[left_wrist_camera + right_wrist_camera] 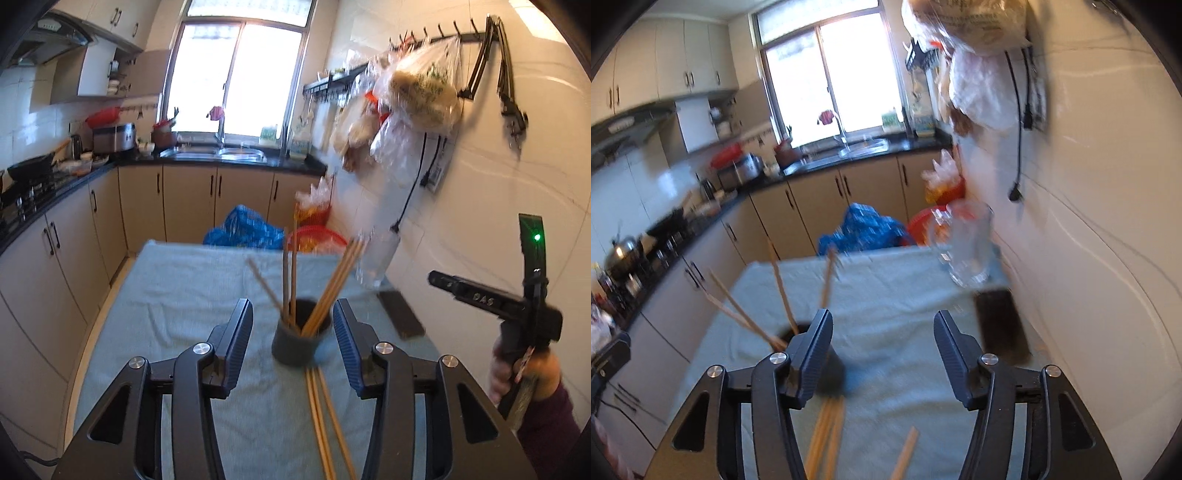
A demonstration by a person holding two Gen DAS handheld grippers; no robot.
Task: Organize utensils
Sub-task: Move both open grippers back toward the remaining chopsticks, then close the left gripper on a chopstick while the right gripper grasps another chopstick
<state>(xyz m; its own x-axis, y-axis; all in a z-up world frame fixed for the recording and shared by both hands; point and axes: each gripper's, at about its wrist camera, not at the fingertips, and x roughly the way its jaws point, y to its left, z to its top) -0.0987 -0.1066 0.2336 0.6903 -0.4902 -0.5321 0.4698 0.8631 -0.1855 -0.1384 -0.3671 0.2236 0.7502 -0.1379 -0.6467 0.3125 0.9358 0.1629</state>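
Left wrist view: the left gripper [293, 343] stands with its jaws apart, holding nothing; the dark grey chopstick holder [300, 341] sits upright between the fingers, touching neither; several chopsticks [325, 291] already stand in it, fanned; the loose chopsticks [325, 417] lie on the blue-green towel [177, 295] just behind the holder, long axis running toward the camera, below this gripper; the right-hand gripper device [517, 306] is raised well off to the right.

Right wrist view: the right gripper [882, 354] is likewise spread and empty; the holder is low left, partly behind its left finger; loose chopsticks lie beneath the jaws; one stray chopstick [905, 458] lies apart. A glass mug [967, 247] and dark flat block [1001, 321] crowd the wall side; open towel lies ahead. Judgement: the left gripper is nearer the bundle.
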